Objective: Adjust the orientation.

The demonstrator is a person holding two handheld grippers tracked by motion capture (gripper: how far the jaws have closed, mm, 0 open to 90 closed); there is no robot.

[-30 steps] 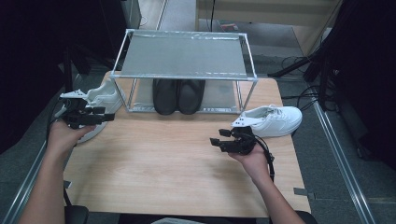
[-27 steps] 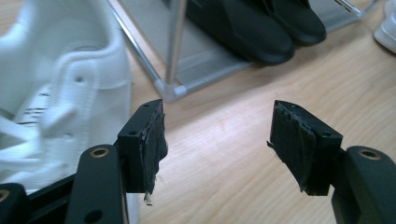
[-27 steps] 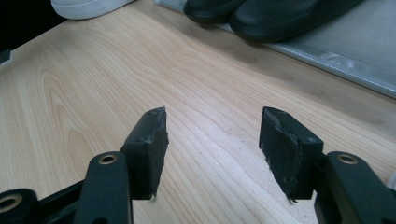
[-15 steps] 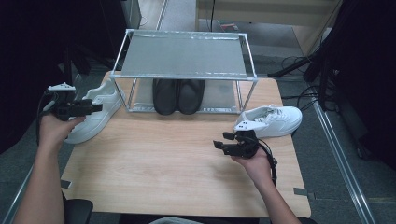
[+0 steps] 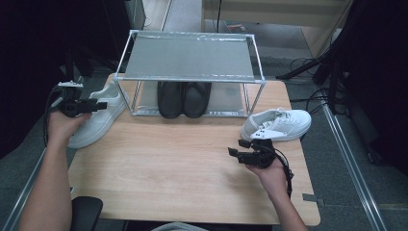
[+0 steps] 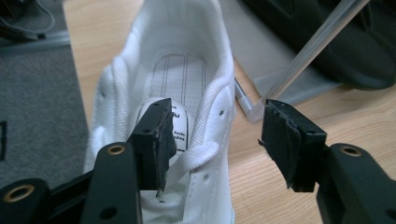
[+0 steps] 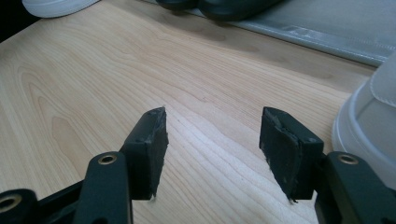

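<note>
Here, the right gripper (image 5: 240, 147) was held open and empty over the table (image 5: 159, 168). Farther off, the left gripper (image 6: 217, 140), jaws just closing, straddled the white shoe's (image 6: 173, 79) side wall at the table's left edge, ungripped. A shallow bite could slip off the collar.

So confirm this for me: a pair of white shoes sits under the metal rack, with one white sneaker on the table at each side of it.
Not quite. The pair under the metal rack is black shoes, not white, as the high view shows. The rest holds: one white sneaker lies at the rack's left and another white sneaker at its right, both on the table.
</note>
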